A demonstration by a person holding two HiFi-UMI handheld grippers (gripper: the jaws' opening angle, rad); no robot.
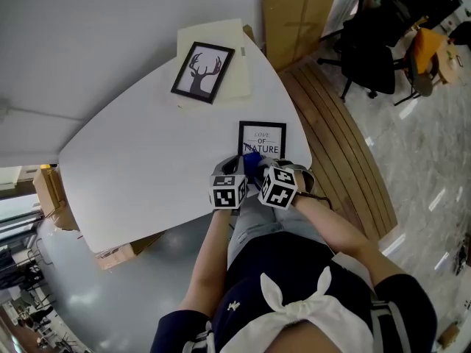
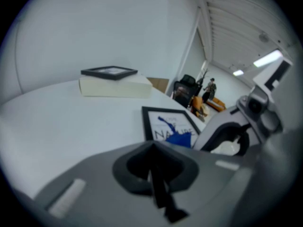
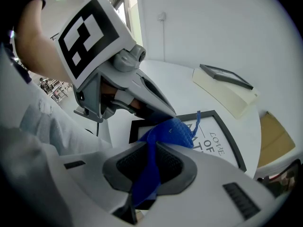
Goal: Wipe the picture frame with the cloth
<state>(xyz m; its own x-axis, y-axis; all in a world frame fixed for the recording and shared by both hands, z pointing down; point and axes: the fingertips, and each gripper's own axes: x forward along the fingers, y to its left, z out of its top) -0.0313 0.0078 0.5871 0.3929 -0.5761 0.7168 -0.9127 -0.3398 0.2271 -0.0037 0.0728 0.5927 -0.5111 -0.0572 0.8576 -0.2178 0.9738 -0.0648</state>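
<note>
The white table [image 1: 140, 168] is bare across its whole left half. Its curved right edge passes just beside the task's picture frame [image 1: 262, 138], leaving little room there. One cream box [image 1: 234, 65] sits at the far edge, well apart. There are two frames. A deer frame [image 1: 202, 72] lies on the box, and the picture frame lies flat near the person, its lettering upright to them and its top edge pointing away. Its near edge is hidden, so I cannot tell its long axis. Two grippers meet over that edge. The right gripper [image 3: 144, 178] pinches the single blue cloth [image 3: 171, 131], which droops onto the frame. The left gripper [image 2: 158, 186] has its jaws together on nothing.
</note>
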